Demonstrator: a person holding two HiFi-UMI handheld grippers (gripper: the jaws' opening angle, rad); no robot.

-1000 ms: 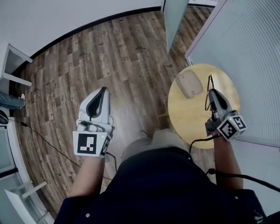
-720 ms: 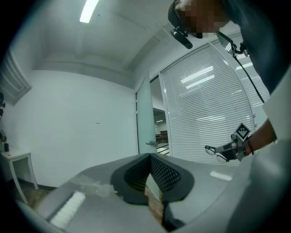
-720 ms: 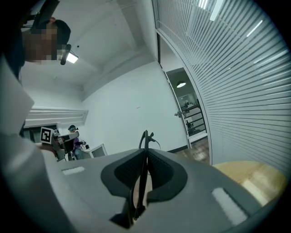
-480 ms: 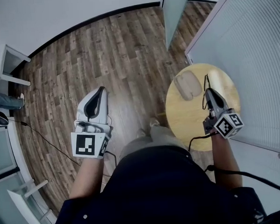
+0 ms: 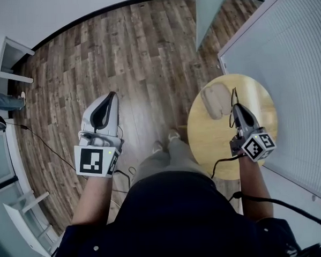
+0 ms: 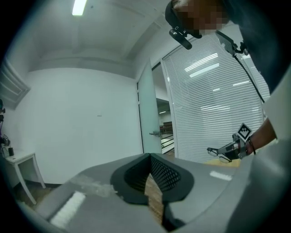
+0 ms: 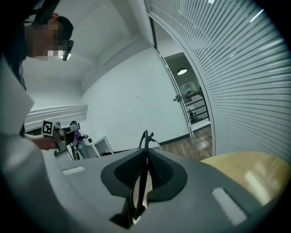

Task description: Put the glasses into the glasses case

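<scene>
Round wooden table [image 5: 262, 106] under right tongs [image 5: 236, 107] clamped on glasses [image 7: 145, 139], lengthwise along them, beside glasses case [image 5: 216, 101]; left tongs [image 5: 111, 95] together.

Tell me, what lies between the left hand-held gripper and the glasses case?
Only bare wooden floor and the edge of the round table, as the head view shows.

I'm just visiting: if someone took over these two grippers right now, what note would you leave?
Left gripper: shut, empty, over the floor.
Right gripper: shut on the glasses, over the round table.
Glasses case: on the table, beyond the right gripper's tips; whether it is open is unclear.
Done: glasses picked up.
Left to do: put them into the case.
</scene>
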